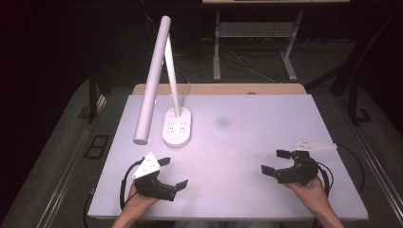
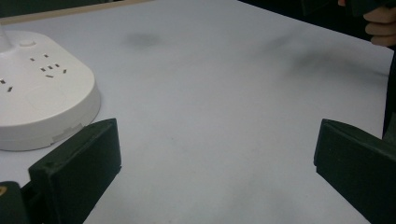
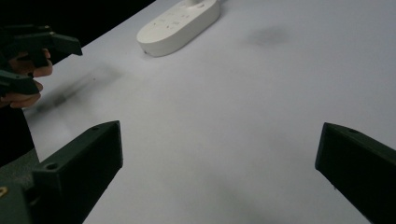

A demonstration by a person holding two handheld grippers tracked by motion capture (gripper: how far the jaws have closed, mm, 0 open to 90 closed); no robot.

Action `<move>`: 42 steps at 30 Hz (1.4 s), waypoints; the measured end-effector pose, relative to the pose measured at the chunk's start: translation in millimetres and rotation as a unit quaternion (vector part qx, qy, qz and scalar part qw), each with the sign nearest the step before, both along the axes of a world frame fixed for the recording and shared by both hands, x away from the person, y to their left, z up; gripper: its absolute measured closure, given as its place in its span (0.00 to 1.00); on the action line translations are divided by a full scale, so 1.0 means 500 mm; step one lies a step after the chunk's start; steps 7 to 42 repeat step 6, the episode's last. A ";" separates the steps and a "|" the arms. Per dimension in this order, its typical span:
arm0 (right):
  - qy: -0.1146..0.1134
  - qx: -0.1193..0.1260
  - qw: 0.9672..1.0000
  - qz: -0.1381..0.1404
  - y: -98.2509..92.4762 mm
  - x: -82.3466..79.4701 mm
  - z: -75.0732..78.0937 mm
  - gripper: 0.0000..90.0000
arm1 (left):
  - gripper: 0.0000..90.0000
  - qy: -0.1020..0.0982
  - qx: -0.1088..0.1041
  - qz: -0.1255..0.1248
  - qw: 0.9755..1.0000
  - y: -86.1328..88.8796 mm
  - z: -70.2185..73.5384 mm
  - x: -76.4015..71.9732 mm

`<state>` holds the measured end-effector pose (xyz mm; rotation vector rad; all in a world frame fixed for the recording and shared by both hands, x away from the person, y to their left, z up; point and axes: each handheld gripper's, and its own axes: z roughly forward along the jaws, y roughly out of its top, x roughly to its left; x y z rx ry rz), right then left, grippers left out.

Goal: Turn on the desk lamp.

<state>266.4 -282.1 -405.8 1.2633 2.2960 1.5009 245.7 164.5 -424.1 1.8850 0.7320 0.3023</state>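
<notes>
Black left tongs (image 1: 173, 172) and right tongs (image 1: 275, 161) gape wide, empty.

Table (image 1: 266, 142): matt white, smooth, wood-edged.
Lamp base (image 1: 177, 127): smooth white plastic.
Gripper jaws: matt black plastic.

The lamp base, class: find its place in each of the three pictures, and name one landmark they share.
High view: the lamp base sits left of centre on the table, under the lamp arm.
Left gripper view: at the left edge, beyond the left jaw.
Right gripper view: top, left of centre.
Shared landmark: the dark smudge on the table.
</notes>
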 end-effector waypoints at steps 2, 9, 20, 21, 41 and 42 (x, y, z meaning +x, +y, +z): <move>0.003 -0.001 1.000 -0.007 -0.008 -0.013 -0.009 0.00 | 0.00 0.000 0.000 0.000 1.000 0.000 0.000 0.001; 0.006 -0.001 1.000 -0.012 -0.019 -0.032 -0.021 0.00 | 0.00 0.001 0.001 0.001 1.000 0.000 -0.001 0.002; 0.006 -0.001 1.000 -0.012 -0.019 -0.032 -0.021 0.00 | 0.00 0.001 0.001 0.001 1.000 0.000 -0.001 0.002; 0.006 -0.001 1.000 -0.012 -0.019 -0.032 -0.021 0.00 | 0.00 0.001 0.001 0.001 1.000 0.000 -0.001 0.002; 0.006 -0.001 1.000 -0.012 -0.019 -0.032 -0.021 0.00 | 0.00 0.001 0.001 0.001 1.000 0.000 -0.001 0.002; 0.006 -0.001 1.000 -0.012 -0.019 -0.032 -0.021 0.00 | 0.00 0.001 0.001 0.001 1.000 0.000 -0.001 0.002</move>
